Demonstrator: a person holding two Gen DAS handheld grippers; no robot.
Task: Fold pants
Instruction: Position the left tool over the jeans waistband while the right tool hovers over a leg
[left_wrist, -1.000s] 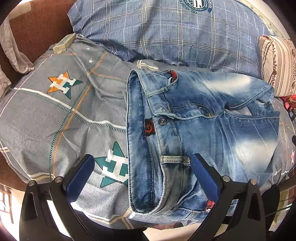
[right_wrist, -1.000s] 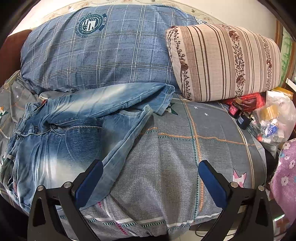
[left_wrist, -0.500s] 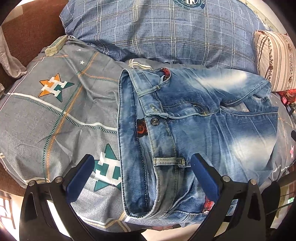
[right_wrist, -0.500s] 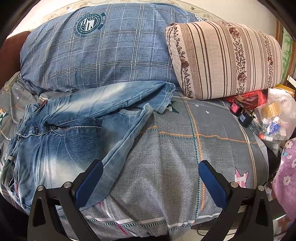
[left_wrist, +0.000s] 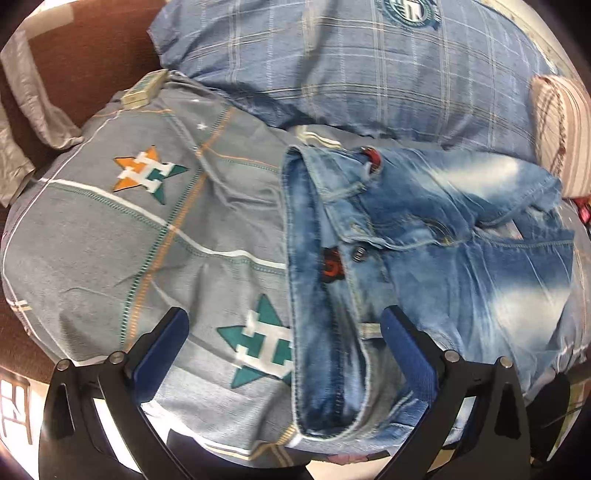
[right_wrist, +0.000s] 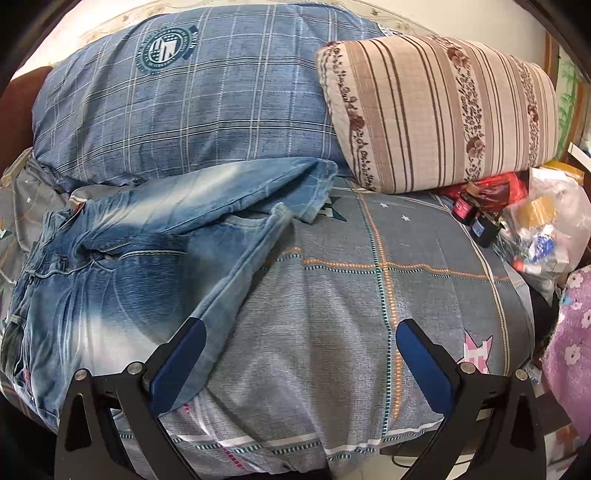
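Faded blue jeans lie on a grey patterned bedsheet, waistband to the left, legs running right. In the right wrist view the jeans fill the left side, with both leg hems ending near the middle of the bed. My left gripper is open and empty, hovering over the waistband's near end and the sheet. My right gripper is open and empty above the sheet, its left finger over the near leg's edge.
A large blue plaid pillow and a striped floral pillow lie at the back of the bed. Bags, bottles and clutter sit at the right. A small box lies at the sheet's far left corner. A brown headboard stands beyond.
The left wrist view has shifted so the jeans sit further right and lower in frame; the left gripper moved leftward. The right gripper barely moved. Both stay open.
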